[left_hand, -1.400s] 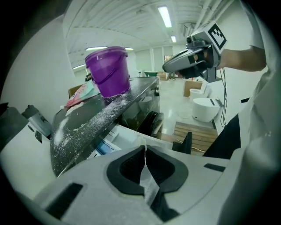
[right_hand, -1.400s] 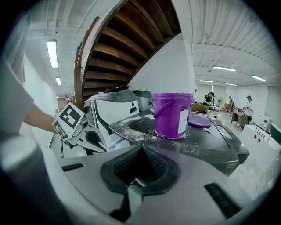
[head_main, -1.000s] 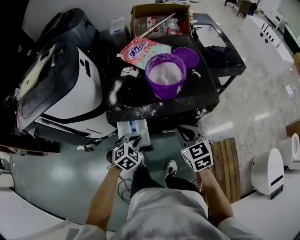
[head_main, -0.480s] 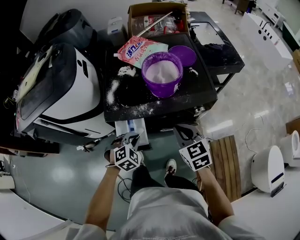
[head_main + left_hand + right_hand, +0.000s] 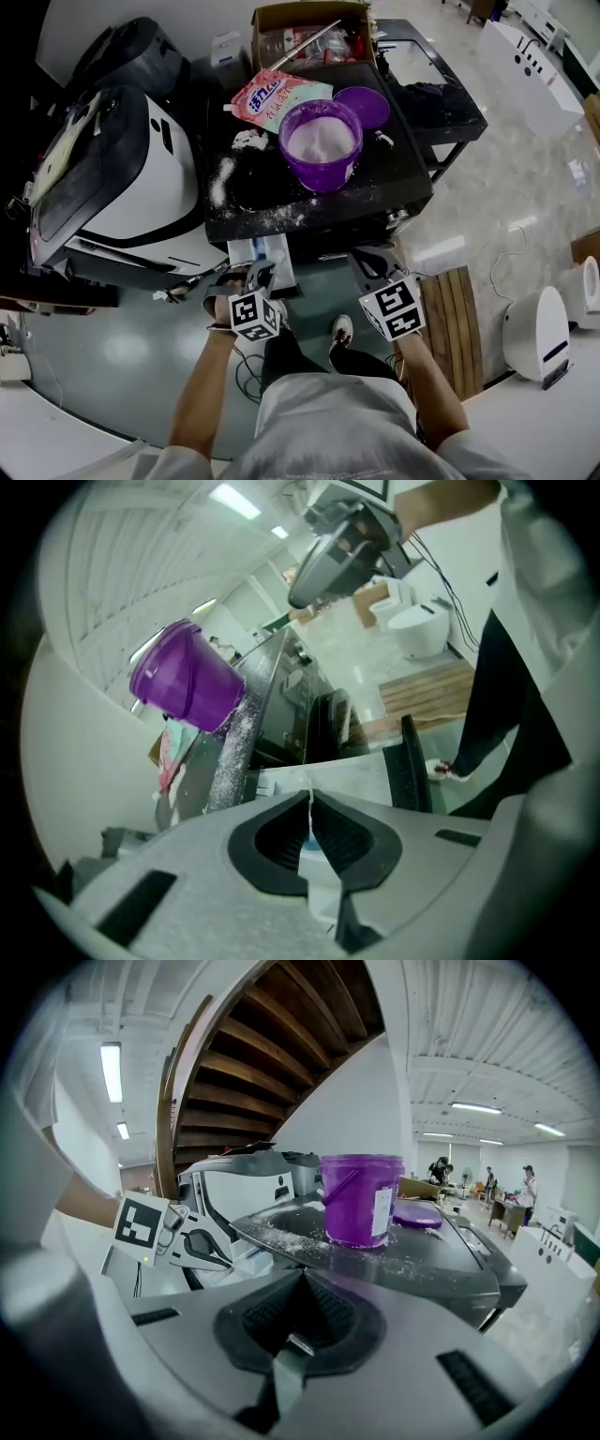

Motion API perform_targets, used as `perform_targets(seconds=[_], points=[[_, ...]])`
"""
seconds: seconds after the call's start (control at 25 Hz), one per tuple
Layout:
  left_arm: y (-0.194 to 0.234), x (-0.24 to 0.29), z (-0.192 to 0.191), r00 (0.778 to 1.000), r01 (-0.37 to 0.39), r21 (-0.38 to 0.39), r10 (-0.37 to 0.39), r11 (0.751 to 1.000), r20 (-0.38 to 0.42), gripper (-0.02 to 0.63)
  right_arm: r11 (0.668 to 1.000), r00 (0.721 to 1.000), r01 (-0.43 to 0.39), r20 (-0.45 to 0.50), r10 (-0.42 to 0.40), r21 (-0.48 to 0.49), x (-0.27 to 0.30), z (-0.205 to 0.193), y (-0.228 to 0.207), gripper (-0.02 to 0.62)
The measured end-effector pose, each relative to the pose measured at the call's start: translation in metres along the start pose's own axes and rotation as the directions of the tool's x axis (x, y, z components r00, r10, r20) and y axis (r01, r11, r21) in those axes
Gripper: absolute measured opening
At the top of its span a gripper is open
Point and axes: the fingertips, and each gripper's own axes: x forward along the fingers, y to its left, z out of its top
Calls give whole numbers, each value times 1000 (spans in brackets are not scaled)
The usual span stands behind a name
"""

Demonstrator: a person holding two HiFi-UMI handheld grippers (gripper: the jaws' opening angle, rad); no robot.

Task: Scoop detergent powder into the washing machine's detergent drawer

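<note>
1. Powder (image 5: 322, 141) is seen in the purple bucket (image 5: 323, 178), which is set on the black top of the washer (image 5: 394, 178). Some more powder is spilled on the top beside it.
2. The drawer (image 5: 261, 251) is pulled out at the front of the washer, lower than the bucket. No powder can be made out in it.
3. The left gripper (image 5: 255, 275) is held low, right by the drawer front. It cannot be told if the drawer is touched. Its jaws are pressed together, and nothing is seen pinched between them.
4. The right gripper (image 5: 367, 262) is held low too, near the washer front and apart from the drawer. Its jaws are also pressed together and nothing is held.
5. The step is judged to be the very start. The drawer is open and ready, but no powder is scooped yet.
6. A scoop is needed next, but none is clearly seen. A small white thing (image 5: 382, 141) lies just beside the bucket, and it cannot be told what it is. One gripper's jaws would have to be opened and lifted up to the bucket.
7. A pink bag (image 5: 272, 97) lies behind the bucket, and a purple lid (image 5: 364, 106) lies beside it. Big signs are printed on the bag, but they cannot be read. A white label (image 5: 382, 1213) is stuck on the bucket, and its print is too small to read. Only black and white squares are shown on the cubes (image 5: 253, 316).
</note>
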Motion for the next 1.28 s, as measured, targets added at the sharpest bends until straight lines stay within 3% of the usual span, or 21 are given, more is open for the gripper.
perform_targets(seconds=[0.08,0.16,0.6,0.72,0.8,0.84,0.92,1.0,1.12,1.28], points=[[-2,0,2,1000,-11,99,13,995,-15,15,1000,1000,-1,-2,1,3,0,0,0,-2],[-3,-1,4,1000,-15,143,17,990,-16,15,1000,1000,-3,-1,3,7,0,0,1,-2],[4,-1,1,999,-50,162,53,985,-13,15,1000,1000,-11,-1,11,9,2,-2,3,-2],[5,-1,2,999,-34,67,34,997,11,15,1000,1000,-10,0,10,10,2,-2,3,-2],[8,-2,1,998,2,-112,5,994,55,15,1000,1000,-7,2,7,10,1,-1,2,-2],[11,-2,-1,996,29,-224,-10,974,84,15,1000,1000,-6,3,6,11,1,0,2,-2],[18,-4,-5,989,91,-433,-32,897,144,15,1000,1000,-5,2,5,13,0,-1,1,-2],[25,-6,-8,978,153,-596,-33,788,207,15,1000,1000,-6,-3,6,17,-1,-2,1,-2],[39,-13,-11,958,229,-768,2,599,288,15,1000,1000,-13,-9,13,16,-1,-3,2,-2],[45,-19,-15,924,339,-878,55,336,378,15,1000,1000,-18,-10,18,9,-2,2,2,-2]])
